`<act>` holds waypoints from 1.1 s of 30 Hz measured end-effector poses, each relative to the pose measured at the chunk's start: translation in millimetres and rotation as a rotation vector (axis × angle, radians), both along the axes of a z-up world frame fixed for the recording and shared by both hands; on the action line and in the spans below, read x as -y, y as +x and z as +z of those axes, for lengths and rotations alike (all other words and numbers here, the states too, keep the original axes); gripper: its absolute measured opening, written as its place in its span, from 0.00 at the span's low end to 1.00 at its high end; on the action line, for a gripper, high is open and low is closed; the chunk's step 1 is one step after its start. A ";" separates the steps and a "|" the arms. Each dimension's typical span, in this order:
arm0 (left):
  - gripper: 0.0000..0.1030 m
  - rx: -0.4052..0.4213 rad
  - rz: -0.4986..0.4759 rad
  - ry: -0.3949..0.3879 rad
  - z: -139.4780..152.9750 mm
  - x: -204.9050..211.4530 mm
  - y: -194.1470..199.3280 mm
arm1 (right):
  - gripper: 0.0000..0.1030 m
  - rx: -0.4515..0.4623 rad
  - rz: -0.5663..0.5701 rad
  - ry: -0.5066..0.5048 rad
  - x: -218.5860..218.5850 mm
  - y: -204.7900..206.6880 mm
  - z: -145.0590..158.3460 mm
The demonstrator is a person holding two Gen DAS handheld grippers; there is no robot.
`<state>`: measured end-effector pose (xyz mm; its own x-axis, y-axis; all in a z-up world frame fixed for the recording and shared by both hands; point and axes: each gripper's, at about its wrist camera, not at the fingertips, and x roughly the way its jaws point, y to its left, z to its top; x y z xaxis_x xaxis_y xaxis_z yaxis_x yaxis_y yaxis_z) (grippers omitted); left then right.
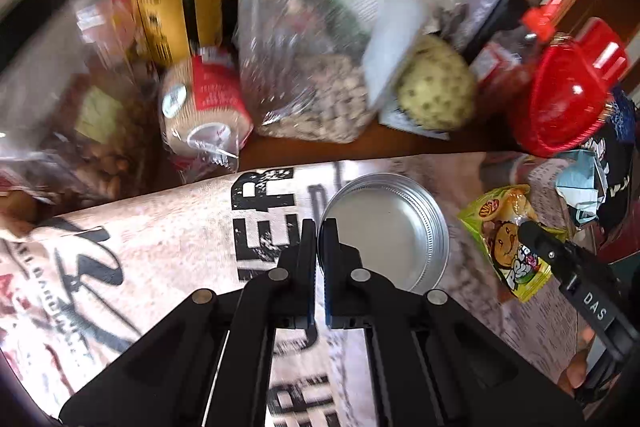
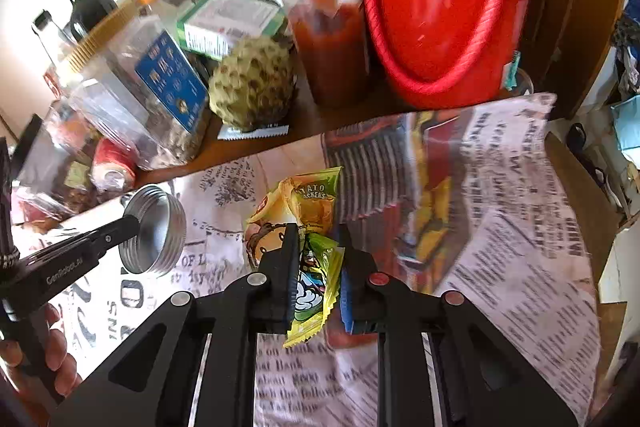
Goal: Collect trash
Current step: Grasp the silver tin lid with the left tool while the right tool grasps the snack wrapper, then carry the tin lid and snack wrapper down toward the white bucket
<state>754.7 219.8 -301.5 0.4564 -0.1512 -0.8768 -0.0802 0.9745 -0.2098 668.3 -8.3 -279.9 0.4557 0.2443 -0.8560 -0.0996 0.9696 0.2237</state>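
While your right gripper [image 2: 318, 259] pinches the snack wrapper [image 2: 308, 227] across its long axis, your left gripper [image 1: 319, 227] clamps the tin lid's [image 1: 386, 231] near rim; both lie on the printed cloth [image 2: 500, 227].

On the cloth [image 1: 168, 251]: metal lid [image 1: 386, 231] to the left, snack packet [image 2: 308, 251] to its right, the two apart.
Behind the cloth, on the worktop [image 2: 256, 147]: scaly fruit [image 2: 252, 87] in the middle, sauce bottle [image 2: 332, 27] and round pot [image 2: 444, 7] to its right, plastic jar [image 2: 132, 79] to its left.
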 end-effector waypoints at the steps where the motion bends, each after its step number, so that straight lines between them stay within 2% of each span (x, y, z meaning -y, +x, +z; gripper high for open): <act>1: 0.01 0.011 0.001 0.002 6.5 2.8 -4.3 | 0.14 0.006 0.001 0.004 3.8 -2.8 5.0; 9: 0.01 0.133 0.047 0.037 86.2 36.3 -52.7 | 0.13 0.108 0.041 0.028 40.6 -39.1 68.1; 15: 0.01 0.242 0.118 0.061 148.5 63.9 -115.6 | 0.13 0.218 0.102 0.032 74.8 -82.8 123.0; 20: 0.01 0.335 0.206 0.062 197.8 92.1 -182.8 | 0.14 0.295 0.161 0.043 105.2 -119.5 160.9; 28: 0.01 0.476 0.259 0.128 265.9 136.5 -261.1 | 0.13 0.396 0.221 0.068 145.0 -166.5 206.4; 33: 0.01 0.541 0.246 0.140 291.8 149.0 -296.6 | 0.13 0.472 0.220 0.089 156.9 -197.5 233.3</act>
<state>458.0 70.8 -9.7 0.8497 0.1145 -0.5147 -0.2237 0.9622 -0.1552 470.8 -165.3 -46.6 0.7164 0.4401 -0.5413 -0.4084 0.8936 0.1860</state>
